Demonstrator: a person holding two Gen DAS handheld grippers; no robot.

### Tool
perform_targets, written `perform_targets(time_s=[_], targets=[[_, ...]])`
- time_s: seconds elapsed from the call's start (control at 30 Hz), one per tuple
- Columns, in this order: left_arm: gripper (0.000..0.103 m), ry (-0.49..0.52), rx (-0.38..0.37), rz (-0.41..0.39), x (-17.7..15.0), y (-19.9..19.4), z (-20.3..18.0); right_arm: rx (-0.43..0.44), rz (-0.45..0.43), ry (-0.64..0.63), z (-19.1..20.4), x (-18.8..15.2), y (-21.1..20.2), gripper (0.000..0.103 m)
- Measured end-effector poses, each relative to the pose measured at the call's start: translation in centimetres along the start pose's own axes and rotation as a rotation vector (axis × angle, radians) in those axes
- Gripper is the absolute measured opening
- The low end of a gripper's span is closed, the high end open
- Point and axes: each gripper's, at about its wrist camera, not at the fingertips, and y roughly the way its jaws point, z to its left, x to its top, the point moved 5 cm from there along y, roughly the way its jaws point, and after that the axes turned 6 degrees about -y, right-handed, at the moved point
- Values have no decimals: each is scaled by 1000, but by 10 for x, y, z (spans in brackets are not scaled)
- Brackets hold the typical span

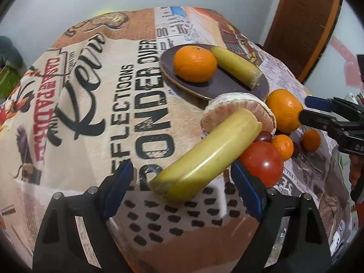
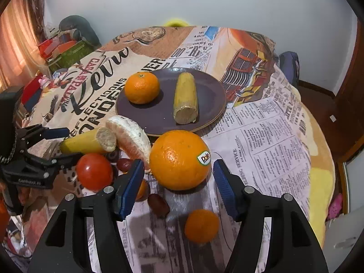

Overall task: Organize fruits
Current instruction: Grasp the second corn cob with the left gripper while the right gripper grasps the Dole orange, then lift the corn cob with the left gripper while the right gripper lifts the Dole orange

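In the left wrist view a cut banana half [image 1: 204, 154] lies between the wide pads of my left gripper [image 1: 182, 191], which do not press it. It leans on a peeled citrus piece [image 1: 236, 109] and a tomato [image 1: 261, 161]. My right gripper [image 2: 177, 186] stands open just short of a large stickered orange [image 2: 179, 159], pads clear of its sides. A dark plate [image 2: 163, 116] behind holds a mandarin [image 2: 142, 87] and another banana half [image 2: 185, 97]. A small mandarin [image 2: 201, 225] and a dark red grape [image 2: 158, 204] lie under the right gripper.
A printed cloth [image 2: 261, 141] covers the round table, whose edge drops away at the right. Boxes and clutter [image 2: 66, 52] stand beyond the far left edge. A wooden door [image 1: 302, 22] is at the right. The left gripper [image 2: 66, 146] crowds the fruit pile's left side.
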Motion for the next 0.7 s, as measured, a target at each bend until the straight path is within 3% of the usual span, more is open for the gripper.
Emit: perform_targets(time_s=[0.1, 0.23, 0.43, 0.7], targets=[[77, 30, -20, 0, 0, 5, -8, 7, 11, 6, 0, 1, 10, 66], [75, 41, -11, -22, -3, 3, -9, 1, 27, 14, -1, 1, 22, 67], [62, 58, 27, -42, -14, -8, -10, 51, 58, 52, -5, -3, 30, 67], [41, -49, 18, -35, -30, -30, 2, 66, 44, 106, -12, -8, 18, 66]])
